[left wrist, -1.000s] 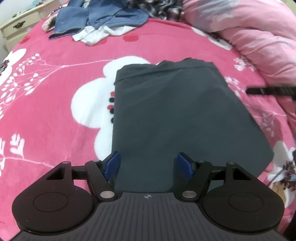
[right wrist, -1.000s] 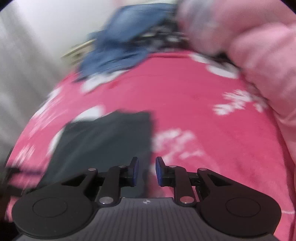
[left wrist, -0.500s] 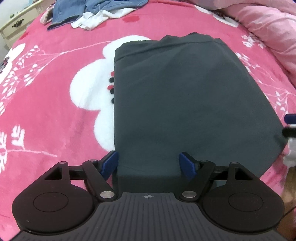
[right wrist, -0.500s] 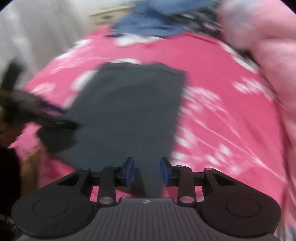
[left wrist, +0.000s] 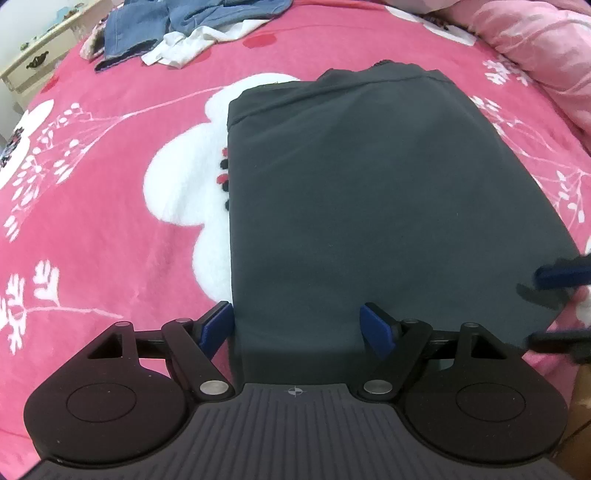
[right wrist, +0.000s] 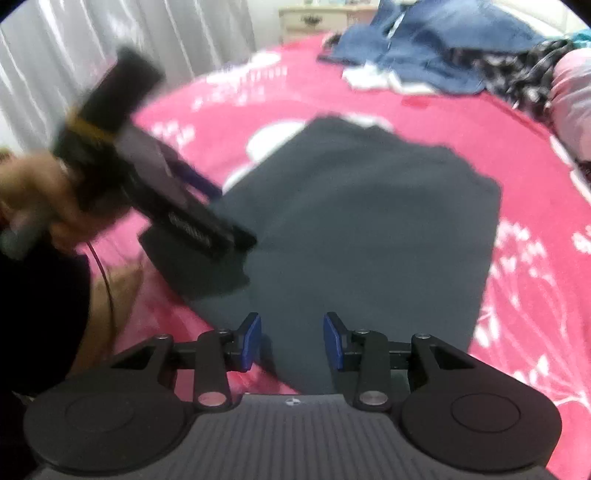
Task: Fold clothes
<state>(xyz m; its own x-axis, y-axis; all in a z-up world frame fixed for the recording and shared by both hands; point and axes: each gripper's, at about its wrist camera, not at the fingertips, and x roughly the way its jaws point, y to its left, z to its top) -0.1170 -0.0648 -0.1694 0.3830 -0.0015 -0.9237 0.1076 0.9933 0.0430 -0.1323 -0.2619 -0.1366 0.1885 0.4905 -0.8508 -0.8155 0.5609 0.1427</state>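
Observation:
A dark grey garment [left wrist: 369, 206] lies folded flat on the pink floral blanket [left wrist: 92, 184]. My left gripper [left wrist: 297, 326] is open wide and low over the garment's near edge, and the cloth's left border runs just inside the left finger. In the right wrist view the same garment [right wrist: 369, 229] appears blurred. My right gripper [right wrist: 292, 338] is open over its near corner, with cloth lying between the fingers. The left gripper's body [right wrist: 177, 206], held by a hand [right wrist: 33, 199], hovers over the garment's left side. One blue finger of the right gripper [left wrist: 561, 277] shows at the frame's right edge.
A heap of blue denim and white clothes [left wrist: 177, 33] lies at the far end of the bed. A pink duvet [left wrist: 543, 48] is bunched along the right side. A cream nightstand [left wrist: 37, 62] stands beyond the bed's far left corner, and a curtain [right wrist: 92, 66] hangs behind.
My left gripper has come down closer to the garment's near edge. My right gripper has swung from the bed's right side to the garment's near corner and opened wider.

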